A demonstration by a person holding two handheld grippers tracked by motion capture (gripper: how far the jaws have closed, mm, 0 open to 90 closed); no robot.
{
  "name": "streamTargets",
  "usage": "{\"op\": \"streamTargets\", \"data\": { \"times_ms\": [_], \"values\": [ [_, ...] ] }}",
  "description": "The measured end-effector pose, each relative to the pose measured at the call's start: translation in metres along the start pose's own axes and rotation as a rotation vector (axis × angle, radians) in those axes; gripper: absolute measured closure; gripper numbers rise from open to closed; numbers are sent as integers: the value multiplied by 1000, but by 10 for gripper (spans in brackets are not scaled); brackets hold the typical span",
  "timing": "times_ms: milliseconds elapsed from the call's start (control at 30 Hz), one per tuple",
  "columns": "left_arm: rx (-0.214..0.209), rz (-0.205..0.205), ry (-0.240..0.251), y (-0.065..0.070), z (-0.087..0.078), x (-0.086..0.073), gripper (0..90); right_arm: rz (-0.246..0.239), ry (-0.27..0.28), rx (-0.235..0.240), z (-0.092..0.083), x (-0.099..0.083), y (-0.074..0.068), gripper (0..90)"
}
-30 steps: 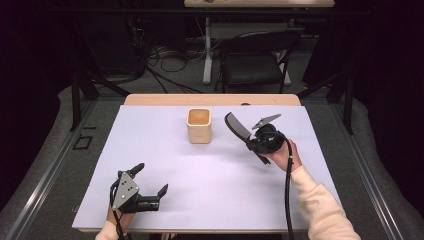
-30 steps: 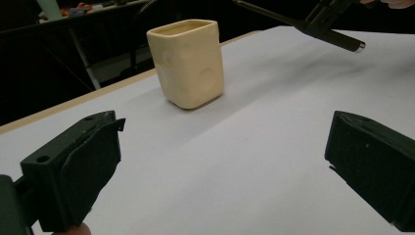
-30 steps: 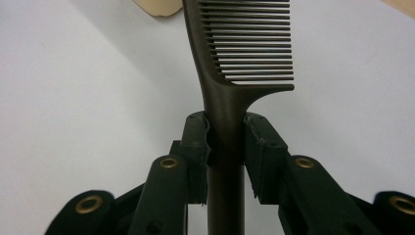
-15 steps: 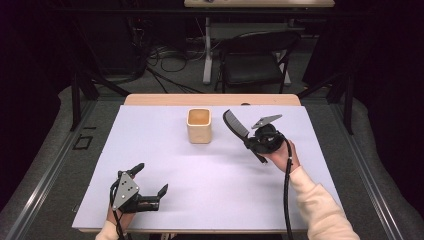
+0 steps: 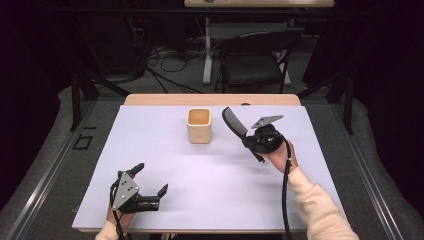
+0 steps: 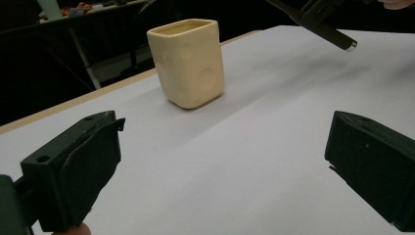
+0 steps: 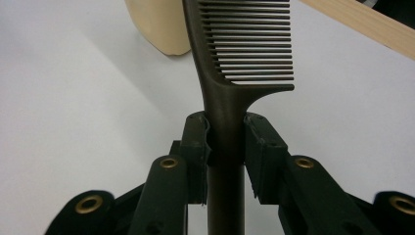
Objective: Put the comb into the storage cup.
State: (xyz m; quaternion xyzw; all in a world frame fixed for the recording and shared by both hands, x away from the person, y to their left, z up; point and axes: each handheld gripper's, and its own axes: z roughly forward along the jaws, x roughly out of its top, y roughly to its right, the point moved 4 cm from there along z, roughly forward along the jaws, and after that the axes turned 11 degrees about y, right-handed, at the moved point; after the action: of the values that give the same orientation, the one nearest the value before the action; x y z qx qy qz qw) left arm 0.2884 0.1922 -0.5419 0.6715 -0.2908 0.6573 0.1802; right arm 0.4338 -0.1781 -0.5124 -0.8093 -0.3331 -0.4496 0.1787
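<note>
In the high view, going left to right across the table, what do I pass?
Left gripper, open and empty → cream cup → black comb → right gripper, shut on the comb's handle.

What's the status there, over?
Right gripper clamped on black comb, beside cream cup. Left gripper open, low on table. Nothing between comb and cup.

In the right gripper view the comb [image 7: 242, 54] runs off the edge at twelve o'clock. The cream cup [image 7: 159, 24] is cropped there too, its rim unseen.
</note>
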Motion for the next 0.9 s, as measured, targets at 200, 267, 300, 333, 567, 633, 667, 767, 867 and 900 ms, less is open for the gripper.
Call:
{"op": "streamTargets", "data": {
  "times_ms": [200,267,300,333,567,633,667,767,867,900],
  "values": [
    [0,0,-1,0,0,0,1,4,23,0,-1,2,-1,719],
    [0,0,-2,0,0,0,1,6,33,-2,-1,2,-1,719],
    [0,0,-1,0,0,0,1,7,36,0,-2,3,-1,719],
    [0,0,-1,0,0,0,1,7,41,2,-2,3,-1,719],
    [0,0,-2,0,0,0,1,6,52,7,-2,4,-2,719],
    [0,0,-2,0,0,0,1,7,59,7,-2,4,-2,719],
    [0,0,-2,0,0,0,1,4,60,6,-2,5,-2,719],
    [0,0,-1,0,0,0,2,-6,72,11,-3,6,-4,719],
    [-2,0,-4,0,1,0,2,-9,92,13,-4,9,-6,719],
    [-1,0,-3,0,1,0,1,-12,97,13,-4,10,-7,719]
  ]
}}
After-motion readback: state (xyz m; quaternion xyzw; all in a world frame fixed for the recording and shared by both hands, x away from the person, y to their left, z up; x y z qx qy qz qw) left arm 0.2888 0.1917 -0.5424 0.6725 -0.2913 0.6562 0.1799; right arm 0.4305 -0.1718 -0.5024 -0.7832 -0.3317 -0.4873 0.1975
